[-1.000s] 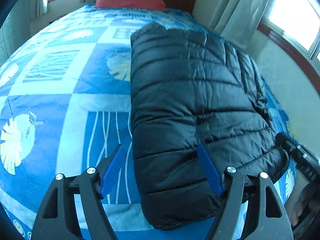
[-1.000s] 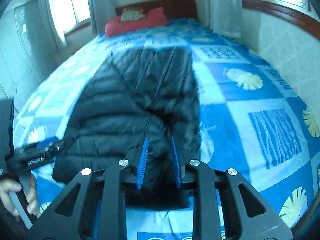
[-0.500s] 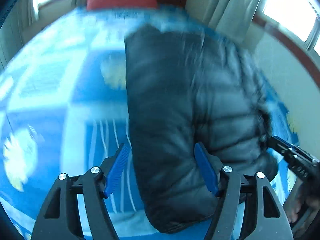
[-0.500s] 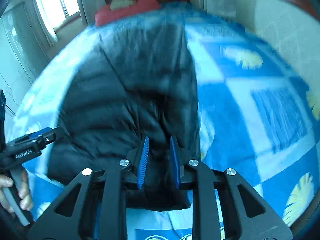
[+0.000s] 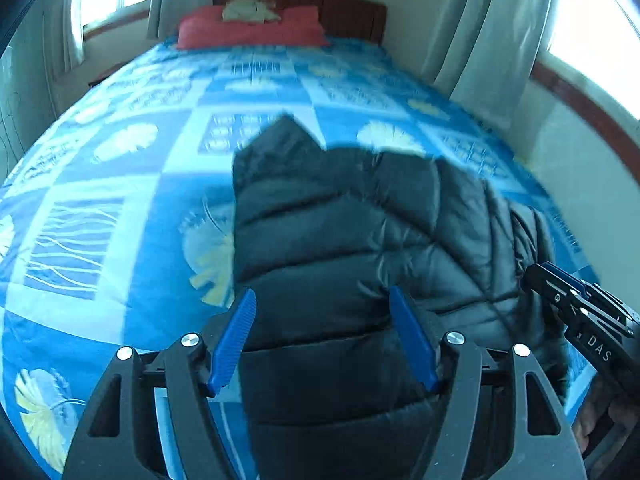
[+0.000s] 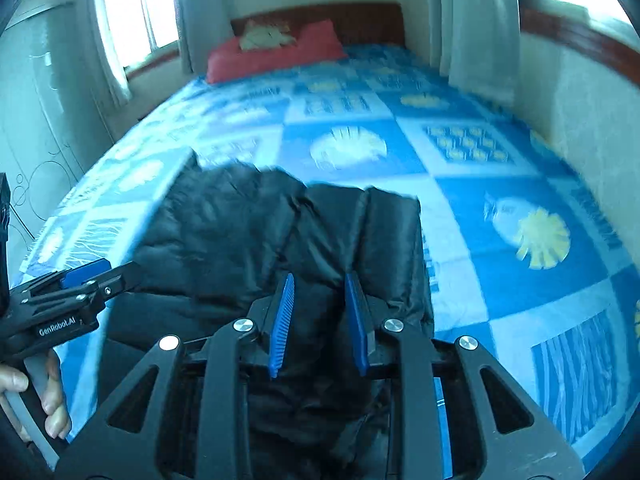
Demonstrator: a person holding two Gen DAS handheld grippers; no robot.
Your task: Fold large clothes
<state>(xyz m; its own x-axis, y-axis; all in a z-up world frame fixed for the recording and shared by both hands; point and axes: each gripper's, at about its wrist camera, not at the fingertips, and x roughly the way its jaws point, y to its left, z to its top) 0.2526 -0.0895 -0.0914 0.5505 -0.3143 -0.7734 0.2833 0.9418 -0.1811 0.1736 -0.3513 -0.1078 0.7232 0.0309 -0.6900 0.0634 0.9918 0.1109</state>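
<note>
**Both grippers clamped on the puffer jacket**

Your left gripper [image 5: 324,334] clamps wide around the black puffer jacket [image 5: 360,220]; your right gripper [image 6: 318,312] pinches its edge narrowly. The jacket lies bunched on the blue bedspread [image 5: 120,160], red pillow [image 5: 252,30] beyond.

Daylight pours in through the windows [image 5: 592,12] at both sides of the room, blown out to pure white, and it leaves a cold blue-green cast over both views. The fisheye lens bends the walls and curtains [image 6: 476,20] hard at the edges, with dark corners ringing each frame. Motion blur smears the far edge of the black jacket [image 5: 360,232] and the pattern on the bedspread [image 6: 344,112], while the jacket's shiny quilting catches soft pale highlights and the nearby gripper fingers [image 5: 236,336] stay crisp.
</note>
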